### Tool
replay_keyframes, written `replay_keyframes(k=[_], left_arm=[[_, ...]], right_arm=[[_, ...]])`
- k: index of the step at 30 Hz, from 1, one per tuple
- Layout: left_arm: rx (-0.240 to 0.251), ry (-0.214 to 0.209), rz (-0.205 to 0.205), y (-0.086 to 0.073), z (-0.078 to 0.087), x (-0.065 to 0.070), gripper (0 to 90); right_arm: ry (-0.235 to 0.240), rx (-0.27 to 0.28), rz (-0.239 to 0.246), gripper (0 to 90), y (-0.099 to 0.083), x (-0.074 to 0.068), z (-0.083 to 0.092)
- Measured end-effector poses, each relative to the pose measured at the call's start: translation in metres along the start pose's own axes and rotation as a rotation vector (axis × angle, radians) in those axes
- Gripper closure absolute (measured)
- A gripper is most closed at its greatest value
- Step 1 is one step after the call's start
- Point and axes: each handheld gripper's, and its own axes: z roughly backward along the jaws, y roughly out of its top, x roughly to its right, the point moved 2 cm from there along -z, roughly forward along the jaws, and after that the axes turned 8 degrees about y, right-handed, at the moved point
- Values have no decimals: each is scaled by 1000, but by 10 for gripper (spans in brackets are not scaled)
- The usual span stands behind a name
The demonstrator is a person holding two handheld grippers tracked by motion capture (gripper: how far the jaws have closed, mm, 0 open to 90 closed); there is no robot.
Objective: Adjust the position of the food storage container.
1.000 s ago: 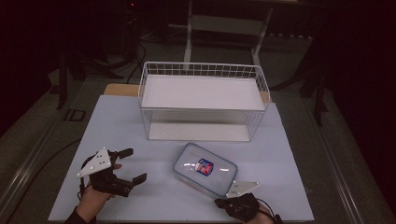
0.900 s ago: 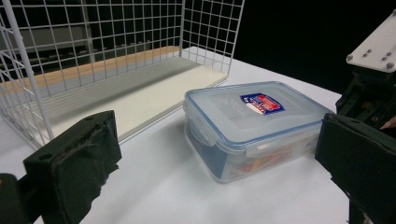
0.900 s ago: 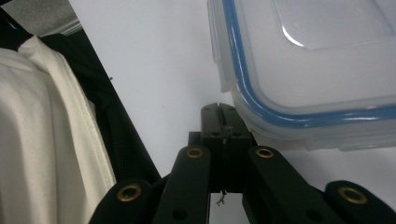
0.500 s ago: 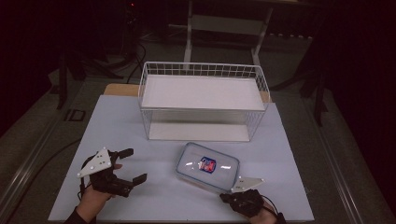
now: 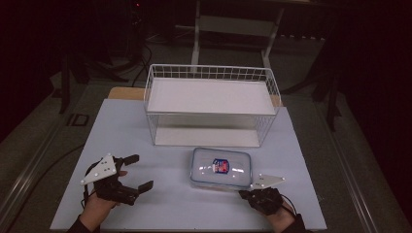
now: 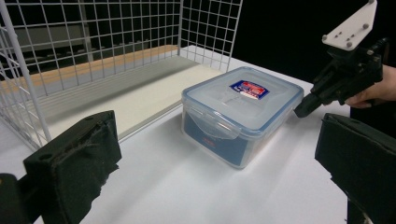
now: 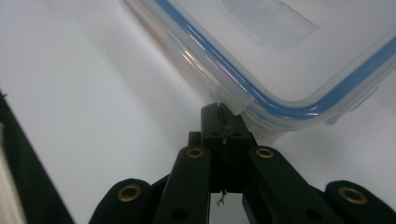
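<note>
A clear plastic box (image 5: 221, 168) with a blue-sealed lid and a red and blue label lies flat on the white table (image 5: 160, 213), in front of the wire basket. My right gripper (image 5: 243, 193) is shut, its tip against the box's near right corner. In the right gripper view the closed tips (image 7: 223, 114) sit just under the lid's rim (image 7: 289, 100). My left gripper (image 5: 141, 171) stands open at the near left, well apart from the box. In the left gripper view its jaws frame the box (image 6: 243, 112), with the right gripper (image 6: 299, 111) at the box's far end.
A white wire basket (image 5: 211, 73) with a flat white floor stands at the back centre of the table; its mesh wall (image 6: 116, 46) rises close by in the left gripper view. Dark floor and stands surround the table.
My right gripper has slid right and slightly forward against the box. The box has turned from a slant to lie square with the table edge. The left gripper has stayed put.
</note>
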Motion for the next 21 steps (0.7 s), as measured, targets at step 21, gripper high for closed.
replay_keyframes(k=[21], left_arm=[[-6, -2, -8, 0, -1, 1, 0]], right_arm=[[-104, 28, -82, 900, -7, 51, 20]])
